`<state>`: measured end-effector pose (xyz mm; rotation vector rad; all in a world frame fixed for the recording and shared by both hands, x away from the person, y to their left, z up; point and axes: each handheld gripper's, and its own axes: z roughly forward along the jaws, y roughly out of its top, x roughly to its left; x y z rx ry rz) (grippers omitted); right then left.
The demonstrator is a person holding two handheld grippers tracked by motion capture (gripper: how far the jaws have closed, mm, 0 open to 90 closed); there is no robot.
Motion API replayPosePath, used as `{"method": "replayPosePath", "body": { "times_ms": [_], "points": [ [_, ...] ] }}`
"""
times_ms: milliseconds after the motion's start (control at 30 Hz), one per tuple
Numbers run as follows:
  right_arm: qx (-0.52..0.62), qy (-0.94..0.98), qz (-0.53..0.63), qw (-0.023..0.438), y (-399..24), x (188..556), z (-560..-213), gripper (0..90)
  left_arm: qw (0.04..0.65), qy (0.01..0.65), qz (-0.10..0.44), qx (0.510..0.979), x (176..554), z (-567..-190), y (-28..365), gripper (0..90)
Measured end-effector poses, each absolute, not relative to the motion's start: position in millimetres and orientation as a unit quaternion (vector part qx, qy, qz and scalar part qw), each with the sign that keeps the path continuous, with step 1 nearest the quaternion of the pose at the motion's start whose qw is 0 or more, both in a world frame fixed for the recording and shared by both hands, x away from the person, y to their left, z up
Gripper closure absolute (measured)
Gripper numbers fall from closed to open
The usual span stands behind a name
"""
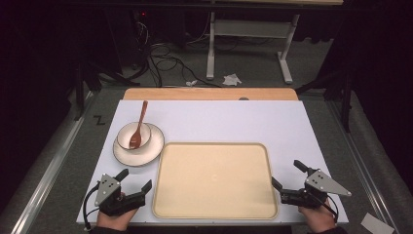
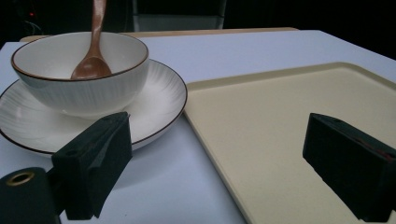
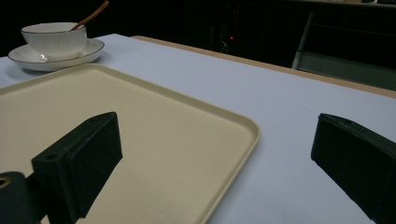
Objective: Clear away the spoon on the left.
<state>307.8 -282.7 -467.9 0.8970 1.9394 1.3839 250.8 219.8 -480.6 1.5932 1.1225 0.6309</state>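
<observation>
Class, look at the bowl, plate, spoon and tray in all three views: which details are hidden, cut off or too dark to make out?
- Spoon: handle top cut off by the left gripper view's upper edge.
- Plate: its middle is covered by the bowl in the high view.
- Tray: near part cut off by the right gripper view's lower edge, partly behind the jaws.
- Room beyond the table: too dark.

I see the beige tray lying flat and empty on the white table, between my two grippers, near the front edge.
</observation>
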Motion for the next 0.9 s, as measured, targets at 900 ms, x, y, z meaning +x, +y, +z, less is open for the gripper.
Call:
{"method": "replayPosePath", "body": {
  "times_ms": [900],
  "points": [
    [0.387,0.706,0.525,0.276,-291.3,325.9,-479.8,12.2,0.486,0.471,0.254,0.691,271.3,-494.2,232.1,9.6]
  ]
}}
